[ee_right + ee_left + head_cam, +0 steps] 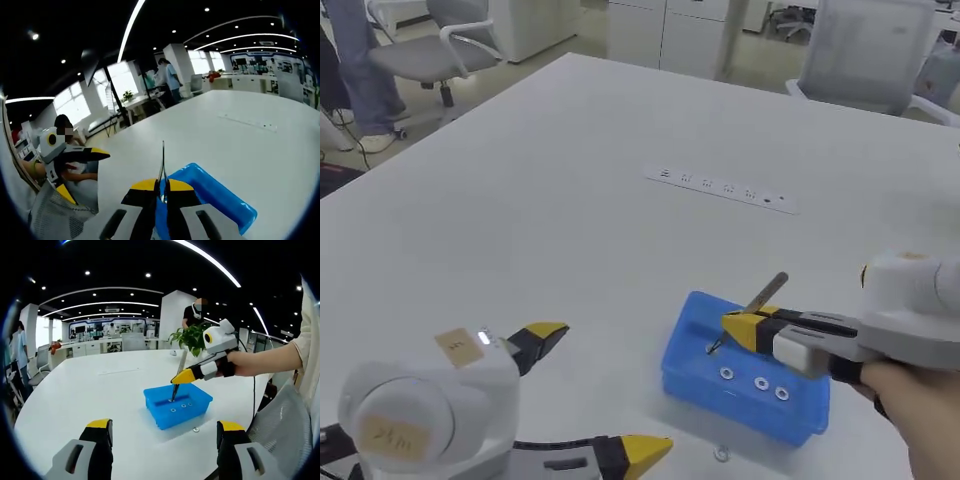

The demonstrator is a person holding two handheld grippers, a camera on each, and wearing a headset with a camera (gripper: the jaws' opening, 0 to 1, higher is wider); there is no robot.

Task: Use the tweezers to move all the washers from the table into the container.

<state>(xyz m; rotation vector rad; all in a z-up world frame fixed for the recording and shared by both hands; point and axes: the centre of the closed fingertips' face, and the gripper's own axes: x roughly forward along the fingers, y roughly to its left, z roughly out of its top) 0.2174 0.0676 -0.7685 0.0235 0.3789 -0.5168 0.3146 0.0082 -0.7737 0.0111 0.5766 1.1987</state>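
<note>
A blue container (692,345) sits on the white table with three washers (761,383) inside. One more washer (721,454) lies on the table just in front of it, and also appears as the loose washer (195,429). My right gripper (735,328) is shut on metal tweezers (765,292), whose tips point down into the container's left part. Whether the tips hold a washer is too small to tell. My left gripper (595,392) hangs open at the lower left, short of the container (165,421). In the right gripper view the tweezers (162,160) stick out above the container (220,197).
A flush socket strip (720,188) is set in the table's middle. Office chairs (440,45) stand beyond the far edges. A potted plant (192,337) stands on the table behind the right gripper (192,375). People stand in the background.
</note>
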